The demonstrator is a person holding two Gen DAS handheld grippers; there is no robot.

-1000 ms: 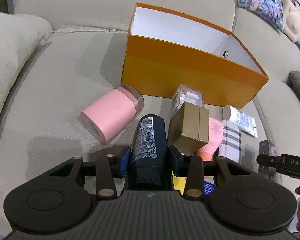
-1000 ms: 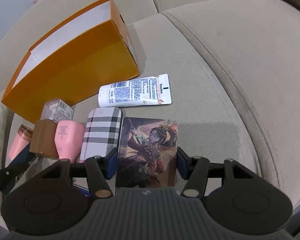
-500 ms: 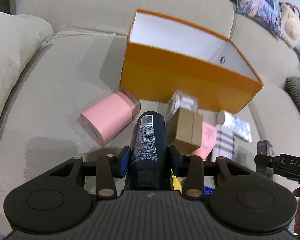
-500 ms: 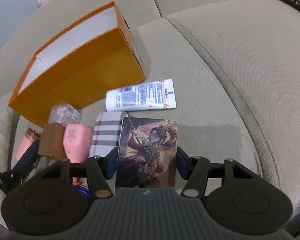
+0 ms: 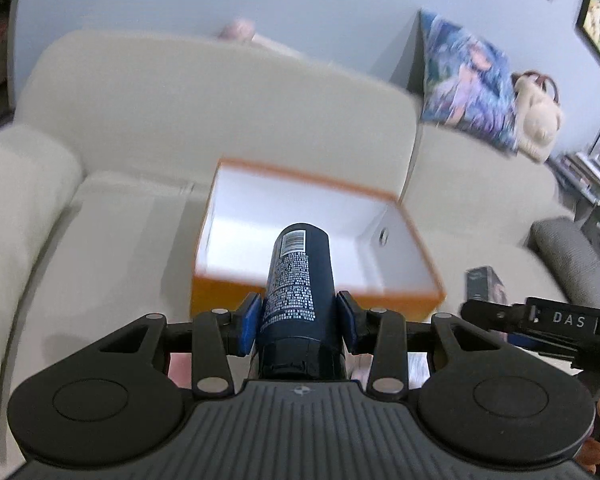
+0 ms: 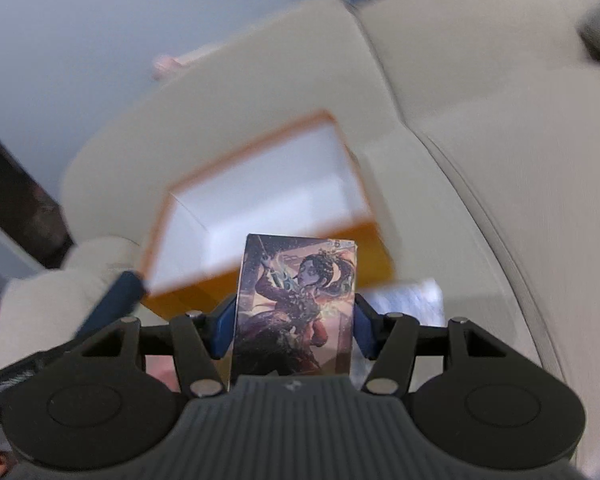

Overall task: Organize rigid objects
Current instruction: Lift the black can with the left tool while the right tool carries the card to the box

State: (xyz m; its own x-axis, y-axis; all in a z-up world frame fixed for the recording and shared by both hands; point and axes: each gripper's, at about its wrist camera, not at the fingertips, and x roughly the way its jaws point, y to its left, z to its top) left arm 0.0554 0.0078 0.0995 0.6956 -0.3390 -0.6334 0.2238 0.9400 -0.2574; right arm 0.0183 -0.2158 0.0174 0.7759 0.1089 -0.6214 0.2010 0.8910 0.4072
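Left gripper clamped on dark blue can, blue pads pressing both sides, barcode end pointing ahead over open orange box. Right gripper clamped on illustrated card box, same orange box just beyond, on beige sofa

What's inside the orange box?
The orange box looks empty: only white walls and floor show. The dark can and picture box, held in front, hide its near part.
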